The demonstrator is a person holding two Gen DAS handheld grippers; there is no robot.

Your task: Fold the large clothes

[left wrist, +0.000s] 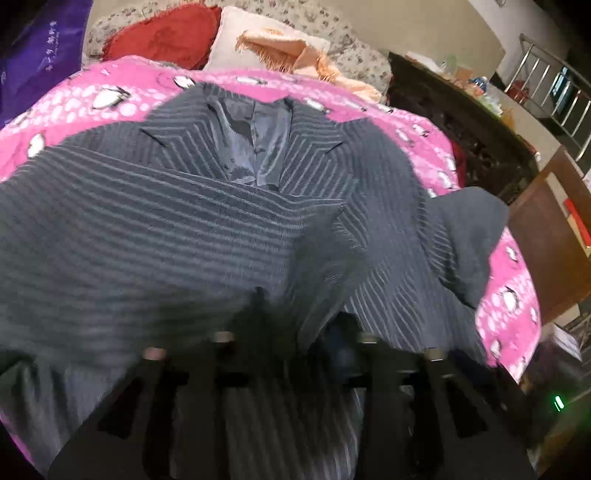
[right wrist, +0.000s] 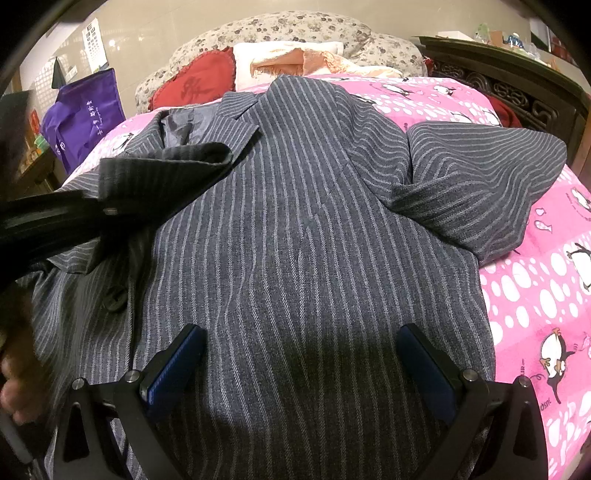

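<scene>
Right gripper spread above striped jacket.
Jacket lay on pink penguin bedspread; left gripper state unclear; pillows behind.

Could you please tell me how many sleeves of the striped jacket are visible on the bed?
2: the left sleeve lies folded across the jacket's chest by the lapel; the right sleeve lies bent outward over the pink penguin blanket.

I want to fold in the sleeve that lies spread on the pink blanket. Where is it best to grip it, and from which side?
Probably at the cuff end of the sleeve, coming from the outer side over the pink blanket. That end lies free and slightly raised off the jacket body, so the open right gripper could pinch its edge and carry it inward.
</scene>
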